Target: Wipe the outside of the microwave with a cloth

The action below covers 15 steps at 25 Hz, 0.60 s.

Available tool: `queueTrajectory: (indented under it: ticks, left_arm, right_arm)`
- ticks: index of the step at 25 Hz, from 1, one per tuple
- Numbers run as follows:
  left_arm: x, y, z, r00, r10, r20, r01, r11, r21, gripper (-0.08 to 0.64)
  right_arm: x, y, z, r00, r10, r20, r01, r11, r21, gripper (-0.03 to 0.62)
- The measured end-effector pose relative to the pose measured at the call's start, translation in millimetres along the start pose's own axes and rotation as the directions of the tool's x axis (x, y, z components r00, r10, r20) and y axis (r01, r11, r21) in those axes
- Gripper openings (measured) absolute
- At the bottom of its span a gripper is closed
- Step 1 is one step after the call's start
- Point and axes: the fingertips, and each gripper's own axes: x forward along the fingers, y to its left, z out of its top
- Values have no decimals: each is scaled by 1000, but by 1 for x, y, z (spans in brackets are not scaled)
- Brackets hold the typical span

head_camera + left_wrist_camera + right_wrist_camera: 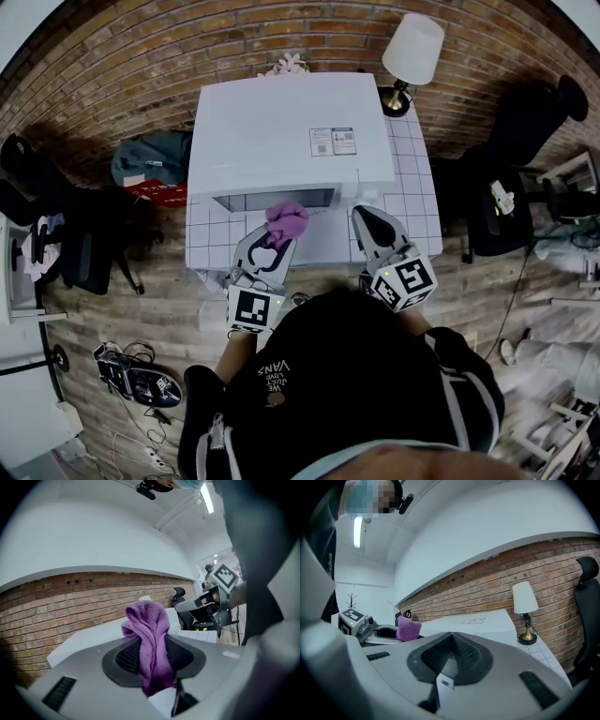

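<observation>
Here the microwave (291,131) stands on a white tiled table (417,183) that is pushed against a brick wall (141,56). A lamp (412,52) with a white shade stands just beside the microwave's back right corner. The left gripper (274,246) is in front of the microwave door, and its jaws pinch a purple cloth (286,223). In the head view the cloth is over the dark window, near its right part, but I cannot tell if it really touches the door. In the left gripper view the cloth (150,639) hangs in folds between the two dark pads (126,656); its upper end rises above them and its lower end goes down into the gap. The white top of the microwave (93,637) shows behind it. The right gripper (366,217) is over the table before the right side of the microwave front, apart from the left one. In the right gripper view its jaws are pressed together at the tips and nothing is between them (451,641). That view also shows the microwave (478,623), the lamp (525,602) and, far to the left, the cloth (408,629). A black chair (511,178) stands on the floor to the right of the table.
</observation>
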Motion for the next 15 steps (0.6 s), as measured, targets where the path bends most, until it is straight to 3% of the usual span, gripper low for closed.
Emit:
queueTrajectory:
  ticks: [6, 15]
  left_arm:
    - [-6, 7, -9, 1000, 2, -9, -2, 1000, -12, 144]
    - [-5, 4, -4, 1000, 8, 8, -8, 1000, -5, 144]
  right_arm:
    - [1, 2, 4, 999, -41, 17, 42, 997, -62, 5]
    - [-2, 2, 7, 999, -32, 21, 34, 995, -94, 5]
